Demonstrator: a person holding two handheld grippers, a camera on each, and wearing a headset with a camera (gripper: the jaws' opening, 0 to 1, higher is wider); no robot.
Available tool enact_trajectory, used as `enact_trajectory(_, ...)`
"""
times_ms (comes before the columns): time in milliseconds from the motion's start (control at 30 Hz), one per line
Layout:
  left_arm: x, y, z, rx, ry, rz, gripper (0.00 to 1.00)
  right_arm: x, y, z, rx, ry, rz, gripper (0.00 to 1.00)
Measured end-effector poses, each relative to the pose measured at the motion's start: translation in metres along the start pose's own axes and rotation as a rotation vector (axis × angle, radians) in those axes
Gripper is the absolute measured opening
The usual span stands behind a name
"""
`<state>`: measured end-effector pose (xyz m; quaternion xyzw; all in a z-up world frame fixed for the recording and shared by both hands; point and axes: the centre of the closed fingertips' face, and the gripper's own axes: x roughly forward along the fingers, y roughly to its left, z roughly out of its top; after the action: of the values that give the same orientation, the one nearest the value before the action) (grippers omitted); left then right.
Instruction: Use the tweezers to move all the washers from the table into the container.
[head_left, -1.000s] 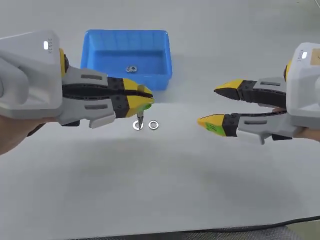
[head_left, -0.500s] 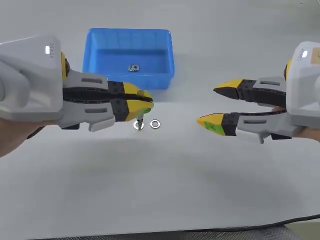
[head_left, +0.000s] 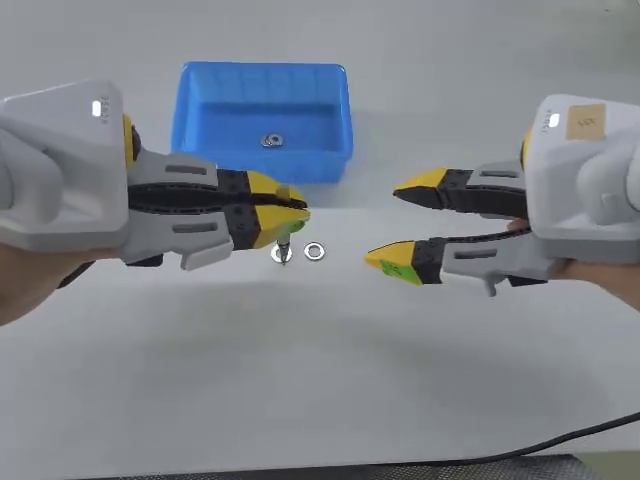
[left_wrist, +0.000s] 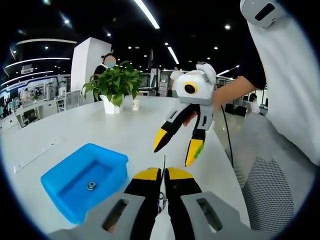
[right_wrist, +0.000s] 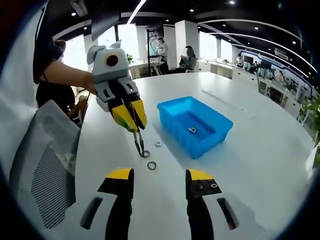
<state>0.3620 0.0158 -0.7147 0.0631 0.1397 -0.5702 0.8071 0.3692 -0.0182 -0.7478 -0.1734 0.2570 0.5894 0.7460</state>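
Observation:
A blue container (head_left: 190, 120) stands at the back of the white table with one washer (head_left: 271, 141) inside. My left gripper (head_left: 298, 213) is shut on metal tweezers (head_left: 282, 243) that point down, their tip on a washer (head_left: 283, 255) on the table. A second washer (head_left: 315, 250) lies just to its right. My right gripper (head_left: 383, 226) hangs open to the right of both, holding nothing. In the right gripper view the tweezers (right_wrist: 138, 141) touch a washer (right_wrist: 145, 153), another washer (right_wrist: 152, 164) lies nearer, and the container (right_wrist: 220, 130) sits beyond. The left gripper view shows the tweezers (left_wrist: 163, 172) between shut jaws.
A black cable (head_left: 580, 435) runs along the table's front edge at the right. A potted plant (left_wrist: 114, 87) stands far off on the table. A mesh chair (right_wrist: 45, 165) is beside the table. Bare white tabletop (head_left: 300, 370) stretches in front of the grippers.
My right gripper has moved left, closer to the washers. The left gripper and tweezers have stayed over the same washer.

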Motion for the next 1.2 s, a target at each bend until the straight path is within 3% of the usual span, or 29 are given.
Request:
enact_trajectory(233, -0.005, 0.000, -0.001, -0.025, 0.007, -0.008, 0.07, 0.030, 0.013, 0.010, -0.086, 0.022, 0.127, 0.41)
enact_trajectory(433, -0.006, -0.002, -0.002, -0.038, 0.009, -0.015, 0.07, 0.051, 0.028, 0.008, -0.161, 0.065, 0.226, 0.41)
enact_trajectory(600, -0.008, -0.002, -0.002, -0.045, 0.014, -0.017, 0.07, 0.066, 0.034, 0.011, -0.176, 0.068, 0.262, 0.39)
enact_trajectory(733, -0.008, -0.002, -0.002, -0.049, 0.017, -0.021, 0.07, 0.072, 0.035, 0.016, -0.159, 0.053, 0.298, 0.27)
enact_trajectory(833, -0.008, -0.002, -0.002, -0.050, 0.018, -0.021, 0.07, 0.077, 0.033, 0.021, -0.136, 0.037, 0.309, 0.26)
enact_trajectory(1200, -0.007, -0.003, -0.002, -0.040, 0.026, -0.022, 0.07, 0.080, 0.043, 0.021, -0.149, 0.040, 0.351, 0.16)
